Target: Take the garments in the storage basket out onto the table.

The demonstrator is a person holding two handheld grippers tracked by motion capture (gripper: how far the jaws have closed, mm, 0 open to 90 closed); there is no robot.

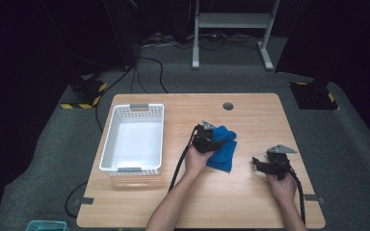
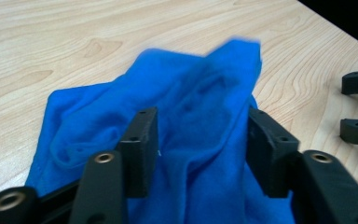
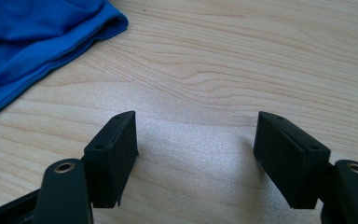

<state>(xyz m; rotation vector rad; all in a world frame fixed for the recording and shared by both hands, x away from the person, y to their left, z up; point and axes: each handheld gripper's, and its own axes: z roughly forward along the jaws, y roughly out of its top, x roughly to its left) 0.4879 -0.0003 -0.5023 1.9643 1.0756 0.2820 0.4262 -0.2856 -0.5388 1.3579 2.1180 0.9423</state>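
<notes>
Left gripper (image 2: 198, 140) spread wide around blue cloth (image 2: 186, 116)
Closing may snag one thin fold; right gripper (image 3: 196, 154) gapes over bare table (image 3: 242, 60).

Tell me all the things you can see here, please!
Cloth: one, blue, crumpled near the table's middle.
Basket: one, white, nothing in it, left part of the table.
Table: one, light wood, round hole near its far edge.
Stand: one, pale metal, on the floor beyond the table.
Container: one, teal, on the floor at the near left.
Left gripper: one, black, jaws apart around a fold of the cloth.
Right gripper: one, black, jaws apart over bare wood, right of the cloth.
</notes>
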